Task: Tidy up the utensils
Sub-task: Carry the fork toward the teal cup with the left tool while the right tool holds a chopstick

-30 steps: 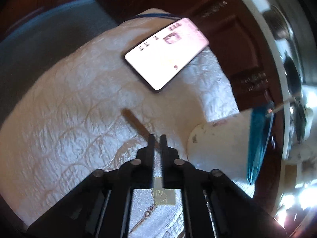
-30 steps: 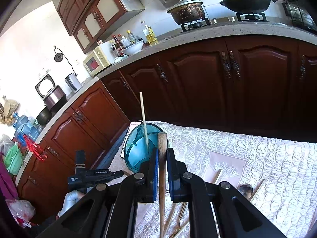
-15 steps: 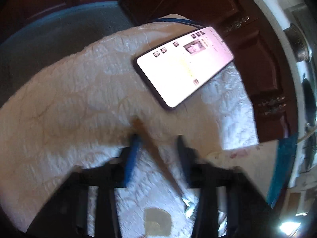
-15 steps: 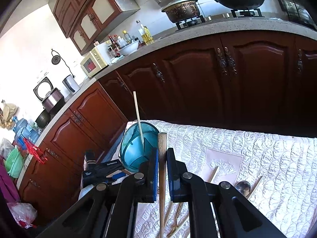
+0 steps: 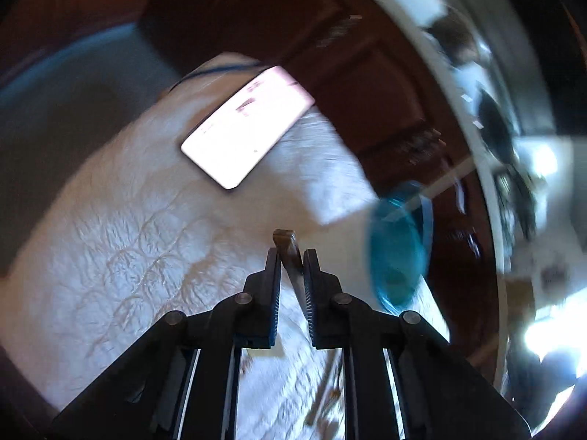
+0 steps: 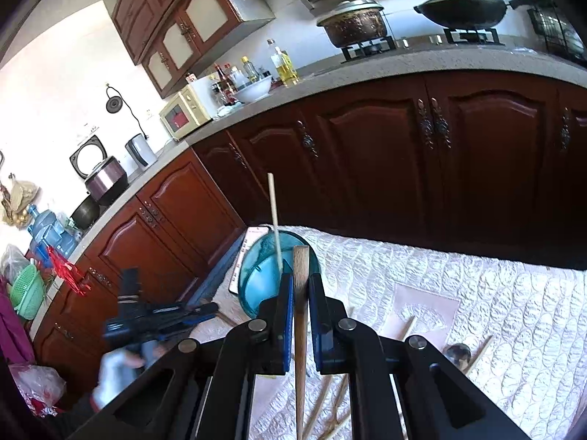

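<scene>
Wooden stick (image 6: 301, 315): clamped upright in right gripper (image 6: 301, 288).
Left gripper (image 5: 291, 260): jaws just narrowed, pinching brown handle (image 5: 290, 256).
Blue cup (image 6: 256, 278): holds chopstick (image 6: 274, 216).

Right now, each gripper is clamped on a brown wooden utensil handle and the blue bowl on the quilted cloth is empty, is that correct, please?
Not quite: the blue bowl is not empty. The right wrist view shows a pale chopstick standing in it. The rest holds: the right gripper clamps a wooden handle, and the left gripper, whose jaws have just been closing, has a dark brown handle between them, above the quilted cloth.
</scene>
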The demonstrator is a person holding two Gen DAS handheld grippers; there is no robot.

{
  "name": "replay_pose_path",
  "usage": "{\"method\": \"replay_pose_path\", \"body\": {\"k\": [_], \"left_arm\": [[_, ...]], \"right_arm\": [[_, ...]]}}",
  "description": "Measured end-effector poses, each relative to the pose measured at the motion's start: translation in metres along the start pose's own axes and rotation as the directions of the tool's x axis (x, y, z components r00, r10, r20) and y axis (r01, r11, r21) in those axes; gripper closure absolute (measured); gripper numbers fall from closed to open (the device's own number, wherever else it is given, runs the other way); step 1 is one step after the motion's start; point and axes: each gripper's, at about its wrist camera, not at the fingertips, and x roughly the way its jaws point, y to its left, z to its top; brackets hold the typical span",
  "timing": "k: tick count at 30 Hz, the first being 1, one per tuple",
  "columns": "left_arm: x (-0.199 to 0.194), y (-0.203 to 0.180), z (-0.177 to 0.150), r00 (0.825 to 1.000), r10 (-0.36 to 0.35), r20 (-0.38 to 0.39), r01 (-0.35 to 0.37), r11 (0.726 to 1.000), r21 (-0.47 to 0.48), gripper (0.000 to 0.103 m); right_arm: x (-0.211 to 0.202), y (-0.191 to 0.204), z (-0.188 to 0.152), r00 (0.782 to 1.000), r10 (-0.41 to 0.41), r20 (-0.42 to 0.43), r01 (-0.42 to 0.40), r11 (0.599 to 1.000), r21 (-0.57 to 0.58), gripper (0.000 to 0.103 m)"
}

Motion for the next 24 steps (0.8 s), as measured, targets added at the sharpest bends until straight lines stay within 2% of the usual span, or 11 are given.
{"method": "replay_pose_path", "body": {"k": [2,8,13,19,24], "left_arm": [[-0.019,-0.012,-0.001,1.0,-0.016,-0.002,0.016,0.998,0.062,0.094],[-0.054,-0.045,-0.011,1.0,0.001,0.013,-0.004,0.972,0.237,0.094],[-0.075,-0.061,-0.008,1.0,0.0,0.018,-0.006,0.955,0.297,0.095],[-0.107,-0.087,0.002,1.0,0.001,-0.006,0.002,0.925,0.38,0.095],[-0.136,-0.124,0.018,0.999,-0.043,0.027,0.026,0.89,0.454,0.094]], "right_arm": [[0.0,0.004,0.004,1.0,0.013,0.011,-0.013,1.0,-0.005,0.096],[-0.002,0.025,0.017,0.998,0.032,0.047,-0.03,0.999,-0.036,0.096],[-0.005,0.042,0.035,0.995,0.04,0.095,-0.034,0.998,-0.061,0.096],[-0.003,0.058,0.06,0.984,0.009,0.18,0.008,0.996,-0.094,0.096],[0.009,0.063,0.086,0.967,-0.006,0.255,0.026,0.997,-0.075,0.096]]}}
